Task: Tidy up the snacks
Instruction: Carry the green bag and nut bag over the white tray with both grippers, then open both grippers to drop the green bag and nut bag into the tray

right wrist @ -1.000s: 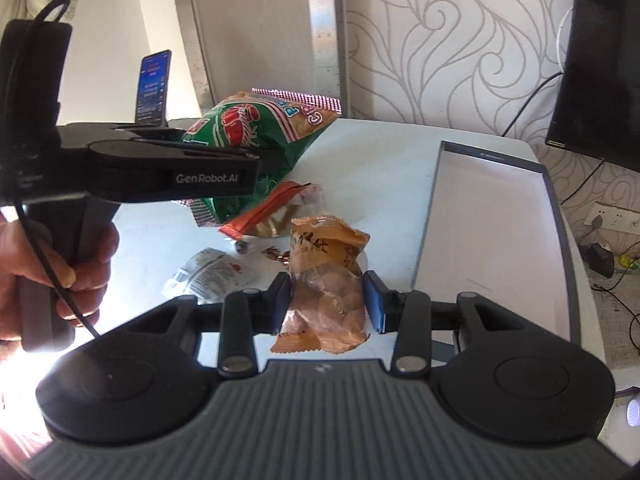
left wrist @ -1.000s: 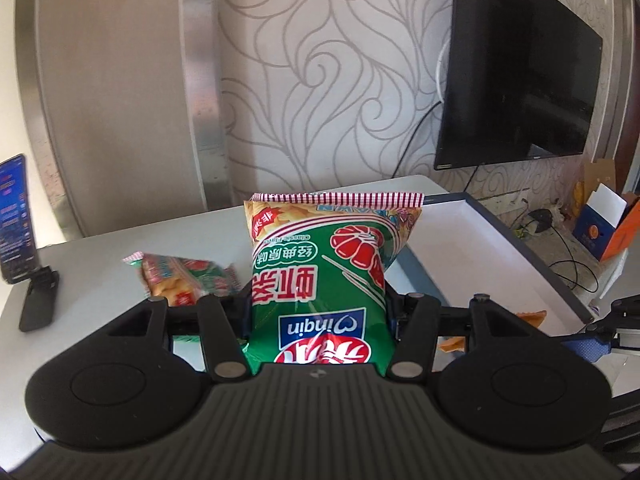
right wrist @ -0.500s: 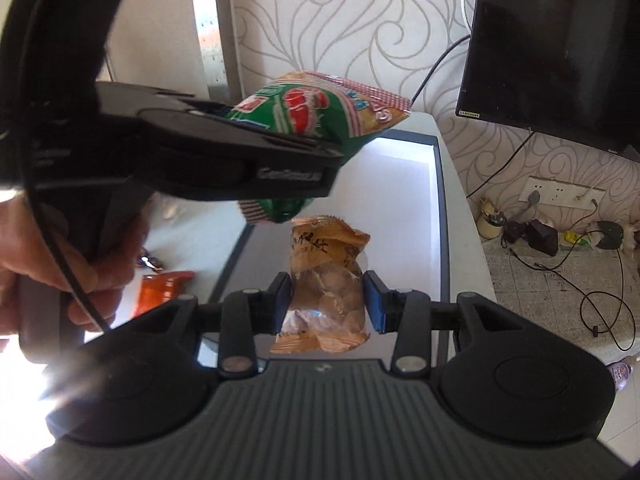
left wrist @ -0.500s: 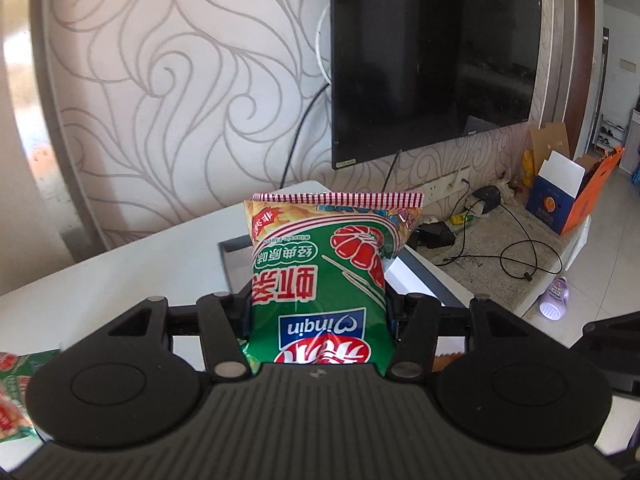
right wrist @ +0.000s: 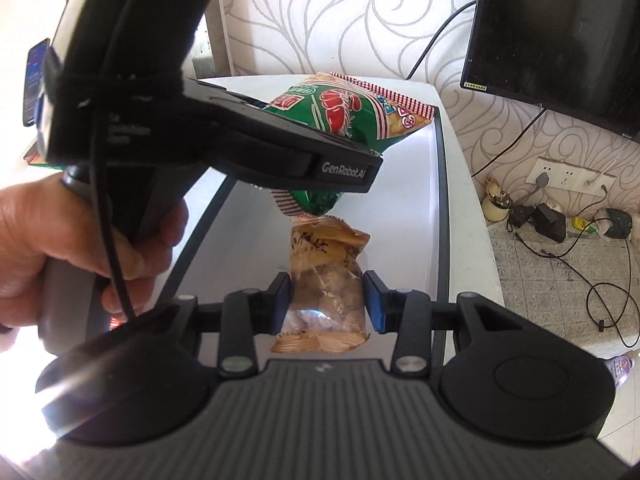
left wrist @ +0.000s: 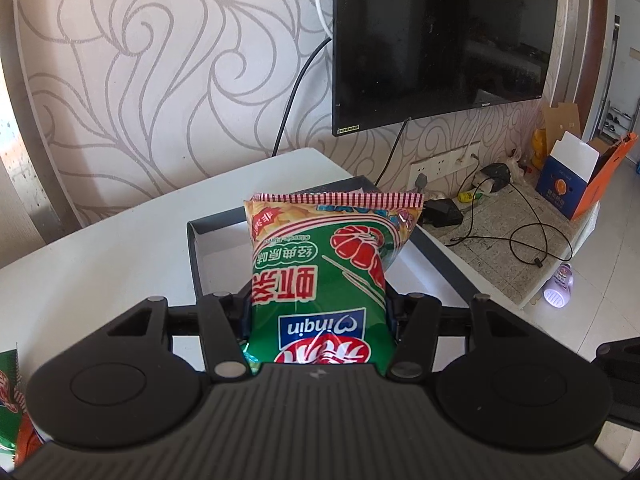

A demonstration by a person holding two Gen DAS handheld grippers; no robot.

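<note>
Each camera rides just behind its own claw, looking forward and down along the fingers at close range. The left view faces the swirl-patterned wall and black wall-mounted television point(left wrist: 436, 40). The right view, beside it, looks the same way and catches the left claw point(right wrist: 320, 152) from the side. Both share the grey-rimmed white tray point(left wrist: 194, 248) on the white table point(left wrist: 100, 248).
</note>
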